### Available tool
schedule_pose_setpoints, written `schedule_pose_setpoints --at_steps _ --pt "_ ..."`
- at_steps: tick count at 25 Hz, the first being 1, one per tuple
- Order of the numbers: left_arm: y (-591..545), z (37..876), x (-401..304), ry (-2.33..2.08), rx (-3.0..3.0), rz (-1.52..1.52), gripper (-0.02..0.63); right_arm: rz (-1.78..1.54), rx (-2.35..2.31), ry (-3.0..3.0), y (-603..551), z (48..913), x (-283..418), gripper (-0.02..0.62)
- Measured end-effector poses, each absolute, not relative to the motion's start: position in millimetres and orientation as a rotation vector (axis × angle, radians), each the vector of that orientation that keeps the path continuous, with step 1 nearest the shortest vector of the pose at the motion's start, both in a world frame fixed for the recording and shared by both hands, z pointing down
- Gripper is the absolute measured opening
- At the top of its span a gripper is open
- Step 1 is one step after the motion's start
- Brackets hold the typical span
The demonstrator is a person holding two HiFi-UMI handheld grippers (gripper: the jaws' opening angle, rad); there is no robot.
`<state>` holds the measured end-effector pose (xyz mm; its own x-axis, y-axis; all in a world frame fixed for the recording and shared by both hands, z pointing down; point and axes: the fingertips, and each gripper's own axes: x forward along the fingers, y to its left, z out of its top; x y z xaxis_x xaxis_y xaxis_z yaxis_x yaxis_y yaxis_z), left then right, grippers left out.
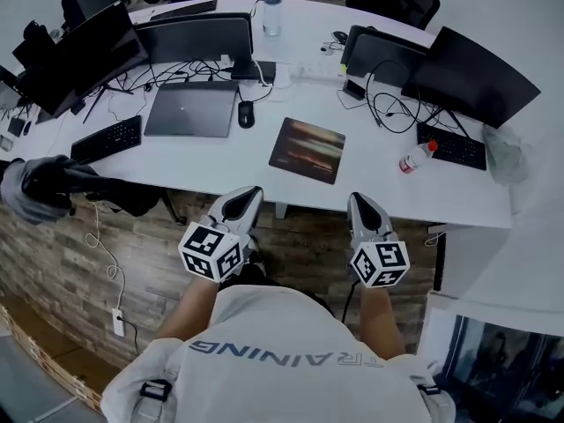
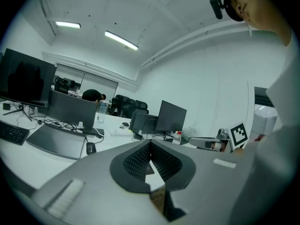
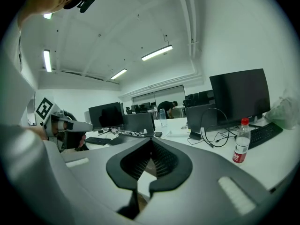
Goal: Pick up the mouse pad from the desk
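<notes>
The mouse pad [image 1: 307,149], a dark brownish rectangle, lies flat near the front edge of the white desk [image 1: 211,170]. Both grippers hang over the wood-look floor, just short of that edge. My left gripper [image 1: 249,193] points at the desk left of the pad. My right gripper [image 1: 359,200] points right of it. In the left gripper view the jaws [image 2: 150,145] meet with nothing between them. The right gripper's jaws [image 3: 151,142] are likewise shut and empty. Neither gripper touches the pad.
On the desk are a closed grey laptop [image 1: 191,108], a black mouse [image 1: 246,114], two keyboards [image 1: 106,139] [image 1: 451,145], a red-capped bottle [image 1: 416,158], tangled cables [image 1: 394,111] and several monitors. A black chair [image 1: 53,186] stands at the left.
</notes>
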<state>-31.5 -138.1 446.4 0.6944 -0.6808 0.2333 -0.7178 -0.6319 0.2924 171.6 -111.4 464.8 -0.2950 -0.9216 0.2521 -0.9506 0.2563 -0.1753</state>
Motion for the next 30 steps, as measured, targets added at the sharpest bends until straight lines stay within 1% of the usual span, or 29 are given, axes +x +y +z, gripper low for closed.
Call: schedule_pose_setpoints --at_steps 7,13,18,30 --pt "-231 455 -61 -1.041 2.531 0.159 0.0 0.478 1.818 -2.342 -195 475 141 0.012" --pt "-281 468 -73 -0.986 2.528 0.214 0.0 0.516 1.846 -2.291 -241 488 130 0.012" --pt "-302 476 -59 -0.973 2.516 0.246 0.0 0.569 1.838 -2.26 -260 504 146 0.012" --pt "-328 483 21 -1.061 2.453 0.254 0.0 0.622 1.675 -2.286 -311 531 228 0.014"
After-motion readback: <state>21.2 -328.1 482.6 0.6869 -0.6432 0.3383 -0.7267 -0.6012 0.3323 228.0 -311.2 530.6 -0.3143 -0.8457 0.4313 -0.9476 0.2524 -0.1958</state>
